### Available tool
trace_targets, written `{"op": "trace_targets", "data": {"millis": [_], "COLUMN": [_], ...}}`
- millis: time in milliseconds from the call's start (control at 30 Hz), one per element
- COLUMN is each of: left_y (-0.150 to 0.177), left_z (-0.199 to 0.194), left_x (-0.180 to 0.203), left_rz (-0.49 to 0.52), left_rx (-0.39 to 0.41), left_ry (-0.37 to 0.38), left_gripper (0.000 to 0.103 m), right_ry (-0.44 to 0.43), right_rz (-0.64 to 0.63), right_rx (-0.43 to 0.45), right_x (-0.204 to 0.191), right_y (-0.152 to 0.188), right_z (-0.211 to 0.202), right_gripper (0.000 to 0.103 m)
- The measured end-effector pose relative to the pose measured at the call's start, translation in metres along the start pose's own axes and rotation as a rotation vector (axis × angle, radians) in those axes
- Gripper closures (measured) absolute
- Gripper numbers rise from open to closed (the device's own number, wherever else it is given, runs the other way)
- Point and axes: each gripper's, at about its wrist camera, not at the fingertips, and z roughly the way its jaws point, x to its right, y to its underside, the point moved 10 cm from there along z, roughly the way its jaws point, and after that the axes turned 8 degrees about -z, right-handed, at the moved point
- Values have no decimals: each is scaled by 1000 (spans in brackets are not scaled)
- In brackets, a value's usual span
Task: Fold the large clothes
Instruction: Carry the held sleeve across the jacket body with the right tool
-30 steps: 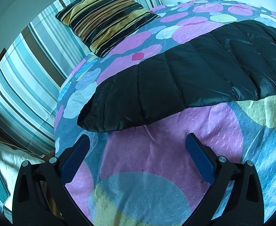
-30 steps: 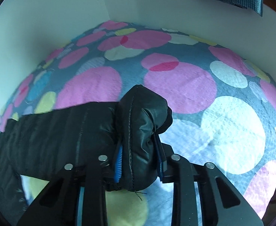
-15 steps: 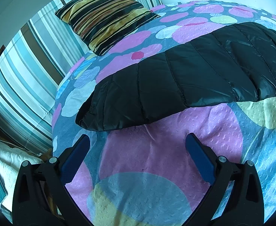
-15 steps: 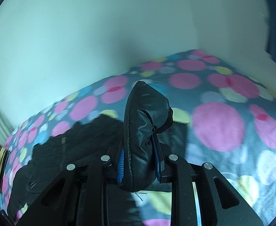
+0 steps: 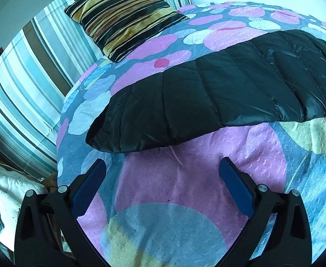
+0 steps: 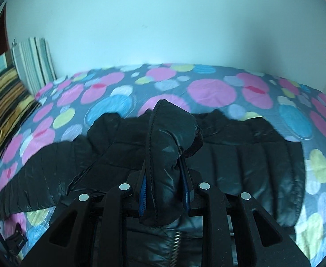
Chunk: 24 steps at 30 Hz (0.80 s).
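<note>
On the bedspread [image 5: 185, 189], L claw [image 5: 163, 166] gapes wide; R claw [image 6: 165, 178] clamped on black jacket [image 6: 169, 138].

Striped pillow [image 5: 123, 15] on dotted bedspread [image 5: 185, 189] (wall behind)

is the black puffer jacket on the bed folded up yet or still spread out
Mostly spread: the black puffer jacket lies across the bedspread, one end pinched in the right gripper above it.
</note>
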Motion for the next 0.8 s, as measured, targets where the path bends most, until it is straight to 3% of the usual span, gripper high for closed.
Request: {"op": "trace_targets", "data": {"millis": [433, 500, 633, 800], "left_y": [0, 0, 0, 0], "left_z": [1, 0, 0, 0], "left_x": [0, 0, 1, 0], "left_rz": [4, 5, 8, 9], "left_rx": [0, 1, 2, 3], "left_ry": [-3, -5, -8, -9], "left_gripper": [2, 2, 2, 2], "right_ry": [-44, -59, -129, -163], "right_rz": [-142, -144, -133, -42], "right_rx": [-150, -144, -98, 5], "right_x": [-58, -61, -64, -24], "right_y": [35, 33, 26, 17], "right_z": [55, 53, 26, -29], "right_gripper": [77, 70, 47, 46]}}
